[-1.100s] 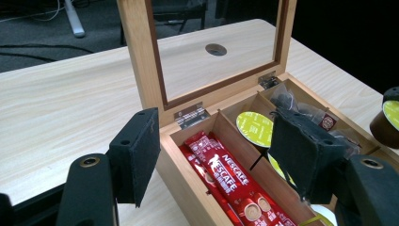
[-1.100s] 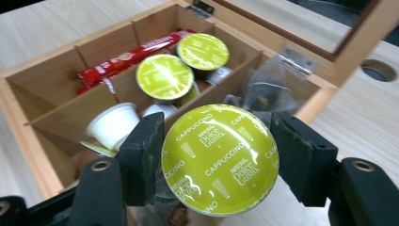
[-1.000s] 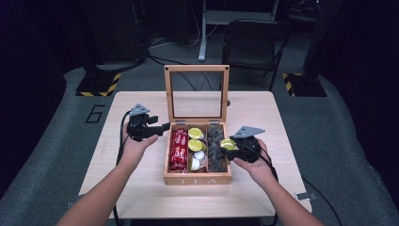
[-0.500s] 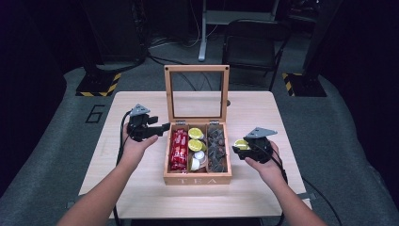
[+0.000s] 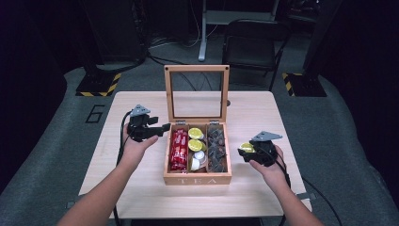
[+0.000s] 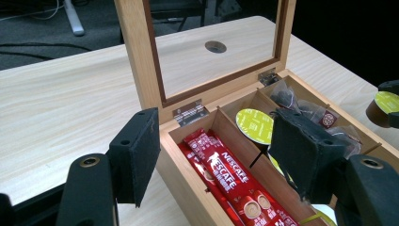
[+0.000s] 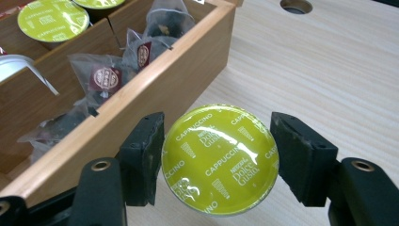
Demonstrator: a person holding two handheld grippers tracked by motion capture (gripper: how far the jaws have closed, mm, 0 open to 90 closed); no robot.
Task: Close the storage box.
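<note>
A green-lidded cappuccino capsule (image 7: 220, 160) sits clamped between the jaws of the right gripper (image 5: 256, 151) above the table (image 5: 263, 113) near its right edge, just beside the open wooden tea box (image 5: 197, 179), while the left gripper (image 6: 221, 155) hangs with jaws apart at the box's left wall.

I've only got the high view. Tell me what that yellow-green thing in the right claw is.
Observer: A coffee capsule; its lid reads Cappuccino, Nescafé Dolce Gusto.
Operator: Report how the claw has it.
Observer: The right claw has one pad on each side of the capsule's rim, just outside the tea box wall.
Operator: Now read the red packets.
Observer: The red sachets are printed Nescafé.
</note>
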